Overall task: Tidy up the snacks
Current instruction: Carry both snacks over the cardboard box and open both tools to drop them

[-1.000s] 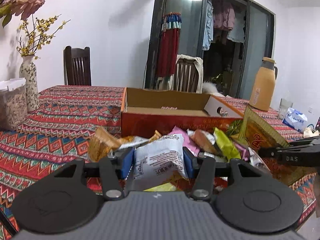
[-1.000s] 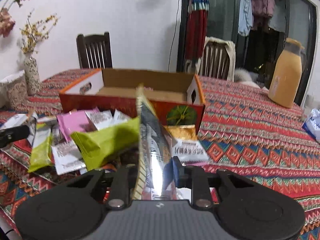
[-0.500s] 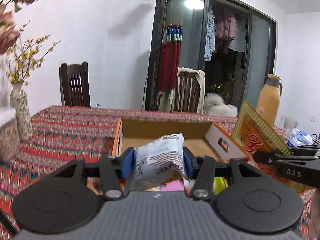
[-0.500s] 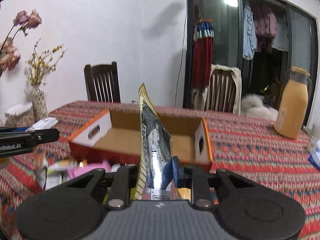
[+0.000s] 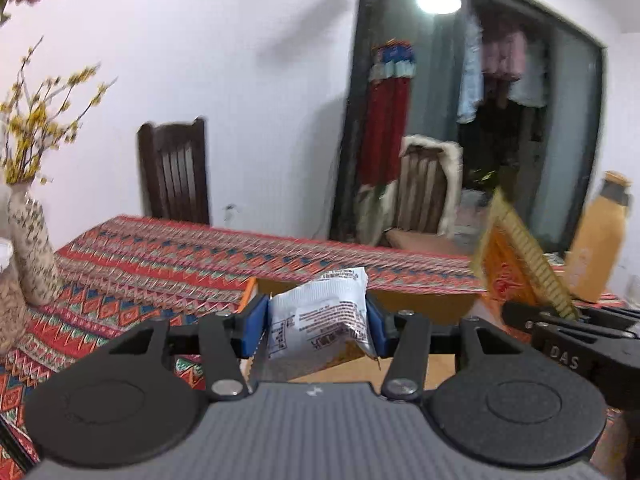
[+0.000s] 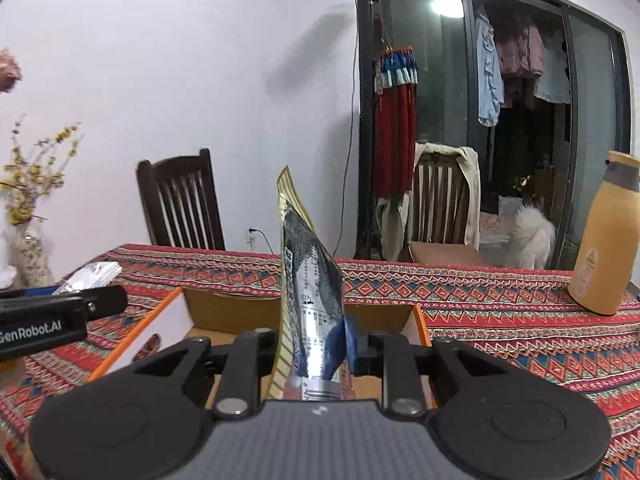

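My left gripper (image 5: 316, 322) is shut on a puffy white snack packet (image 5: 320, 312), held above the near edge of the open cardboard box (image 5: 432, 304). My right gripper (image 6: 310, 340) is shut on a flat silver and gold snack pouch (image 6: 308, 280) that stands upright over the same box (image 6: 224, 308). In the left wrist view that pouch (image 5: 516, 264) shows its orange and gold face at the right, with the right gripper (image 5: 560, 320) clamped on it. The left gripper (image 6: 100, 300) and its white packet (image 6: 90, 274) enter the right wrist view from the left. The snack pile is hidden below both cameras.
A patterned red tablecloth (image 6: 500, 320) covers the table. A tan flask (image 6: 604, 236) stands at the right, a vase of yellow flowers (image 5: 28, 240) at the left. Two wooden chairs (image 6: 180, 204) stand behind the table, and a white dog (image 6: 532, 236) by the glass door.
Both grippers have risen from the snack pile and moved forward over the box, each carrying its packet. The pile has dropped out of view.
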`<state>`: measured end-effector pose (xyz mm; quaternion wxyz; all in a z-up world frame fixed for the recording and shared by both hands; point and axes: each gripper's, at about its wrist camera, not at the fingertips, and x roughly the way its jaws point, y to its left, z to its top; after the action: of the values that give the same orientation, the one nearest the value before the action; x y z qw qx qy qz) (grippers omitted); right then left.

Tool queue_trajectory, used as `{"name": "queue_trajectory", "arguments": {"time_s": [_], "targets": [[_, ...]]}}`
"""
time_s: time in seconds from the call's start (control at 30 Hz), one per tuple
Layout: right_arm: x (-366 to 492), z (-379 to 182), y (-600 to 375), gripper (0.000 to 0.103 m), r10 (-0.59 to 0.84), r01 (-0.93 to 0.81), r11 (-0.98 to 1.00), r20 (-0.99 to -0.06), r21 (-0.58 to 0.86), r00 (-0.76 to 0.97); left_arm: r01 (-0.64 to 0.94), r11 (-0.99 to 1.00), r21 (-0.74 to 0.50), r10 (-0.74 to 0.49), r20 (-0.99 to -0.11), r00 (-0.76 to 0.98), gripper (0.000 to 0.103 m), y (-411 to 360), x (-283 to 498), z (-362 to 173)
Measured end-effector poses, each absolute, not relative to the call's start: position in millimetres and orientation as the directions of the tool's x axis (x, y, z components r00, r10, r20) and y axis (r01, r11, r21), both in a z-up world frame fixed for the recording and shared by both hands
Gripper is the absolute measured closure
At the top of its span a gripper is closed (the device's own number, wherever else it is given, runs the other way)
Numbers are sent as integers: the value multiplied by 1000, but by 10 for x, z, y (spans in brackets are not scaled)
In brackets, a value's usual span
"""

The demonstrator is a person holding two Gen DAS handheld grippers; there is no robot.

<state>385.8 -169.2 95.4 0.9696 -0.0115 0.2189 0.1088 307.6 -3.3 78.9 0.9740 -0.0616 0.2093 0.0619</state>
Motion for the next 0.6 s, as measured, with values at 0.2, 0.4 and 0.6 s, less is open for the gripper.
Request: {"name": "queue_trajectory", "arguments": {"time_s": [0.2, 0.4, 0.6], "targets": [[4228, 628, -1620, 80, 137, -161, 987, -415, -22, 899, -230, 969, -84, 161, -491, 856, 51, 103, 3468, 444], [4351, 379, -1592, 80, 150, -182, 983, -462, -25, 874, -229, 970, -78, 157, -520, 840, 51, 155, 3575, 294], [4367, 283, -1574, 78, 155, -192, 981, -499, -23, 853, -210, 973, -94, 137, -495, 858, 48, 121, 3495, 262]]}}
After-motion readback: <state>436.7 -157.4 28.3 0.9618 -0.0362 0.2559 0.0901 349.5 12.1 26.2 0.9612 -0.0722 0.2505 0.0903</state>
